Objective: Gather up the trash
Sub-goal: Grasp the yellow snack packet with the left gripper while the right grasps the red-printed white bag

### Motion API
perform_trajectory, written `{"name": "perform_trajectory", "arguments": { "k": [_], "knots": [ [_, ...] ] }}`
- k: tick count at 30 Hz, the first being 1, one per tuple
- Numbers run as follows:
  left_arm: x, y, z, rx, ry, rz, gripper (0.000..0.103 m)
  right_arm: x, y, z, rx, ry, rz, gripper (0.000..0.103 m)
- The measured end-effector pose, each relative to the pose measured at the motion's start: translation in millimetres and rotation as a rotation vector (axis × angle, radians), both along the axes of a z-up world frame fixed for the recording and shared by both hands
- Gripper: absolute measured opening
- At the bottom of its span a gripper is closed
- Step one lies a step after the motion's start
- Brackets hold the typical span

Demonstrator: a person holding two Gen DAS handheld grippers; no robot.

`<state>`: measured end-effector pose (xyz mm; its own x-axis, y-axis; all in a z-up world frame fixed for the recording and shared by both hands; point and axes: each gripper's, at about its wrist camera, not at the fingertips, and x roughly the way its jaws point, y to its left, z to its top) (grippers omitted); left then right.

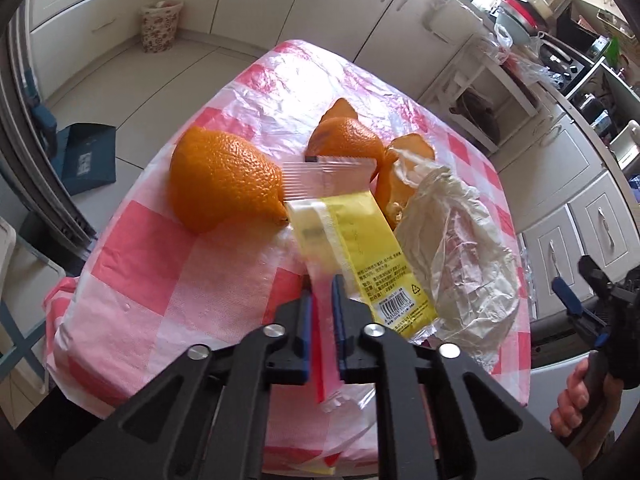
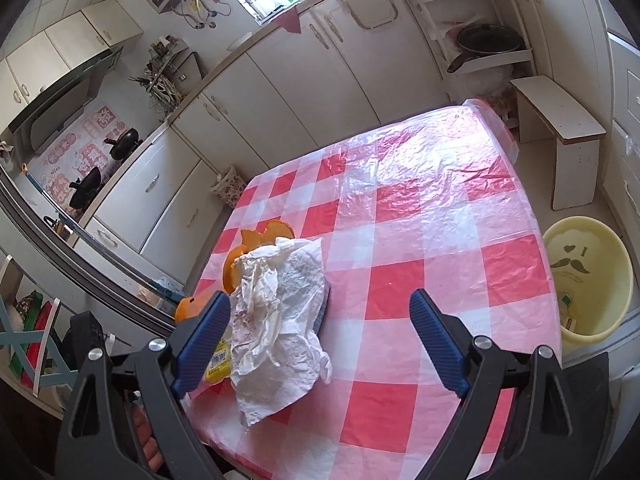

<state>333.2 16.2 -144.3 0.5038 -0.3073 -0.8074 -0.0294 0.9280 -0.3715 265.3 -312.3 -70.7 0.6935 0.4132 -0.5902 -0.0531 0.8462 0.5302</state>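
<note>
The left tool [image 1: 322, 312] pinches a yellow wrapper [image 1: 360, 248] above the bench [image 2: 420, 220], beside the orange [image 1: 224, 184], peels [image 1: 344, 136] and crumpled tissue [image 2: 280, 320]. The right tool [image 2: 320, 340] hangs spread over the tissue. On the floor, a yellow bin [image 2: 586, 276] holds what may be scraps.

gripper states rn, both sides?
Left gripper: shut on the yellow wrapper.
Right gripper: open, holding nothing, beside the crumpled tissue.
</note>
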Motion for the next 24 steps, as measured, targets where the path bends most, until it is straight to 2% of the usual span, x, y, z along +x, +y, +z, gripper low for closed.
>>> {"name": "perform_trajectory", "arguments": {
  "k": [5,10,17,18,19,20,22,24],
  "knots": [
    [-9,16,12,-0.063,-0.023,0.022,0.001,1,13,-2,-0.037,0.005,0.022,0.087],
    [-12,22,16,-0.076,-0.037,0.016,0.001,4,20,-5,-0.052,0.018,0.034,0.087],
    [-7,17,-3,-0.105,0.038,0.001,0.001,10,42,-9,-0.089,0.026,0.09,0.087],
    [-7,17,-5,-0.11,0.042,0.003,0.001,10,47,-9,-0.102,0.02,0.105,0.085],
    [-7,16,-6,-0.116,0.047,0.002,0.002,9,53,-9,-0.119,0.013,0.125,0.078],
    [-6,15,-9,-0.121,0.053,0.001,0.005,9,57,-10,-0.131,0.011,0.142,0.075],
    [-4,14,-13,-0.122,0.066,0.009,0.018,9,67,-12,-0.155,0.016,0.18,0.06],
    [-3,13,-18,-0.114,0.075,0.022,0.035,10,73,-16,-0.163,0.025,0.207,0.049]
  ]
}}
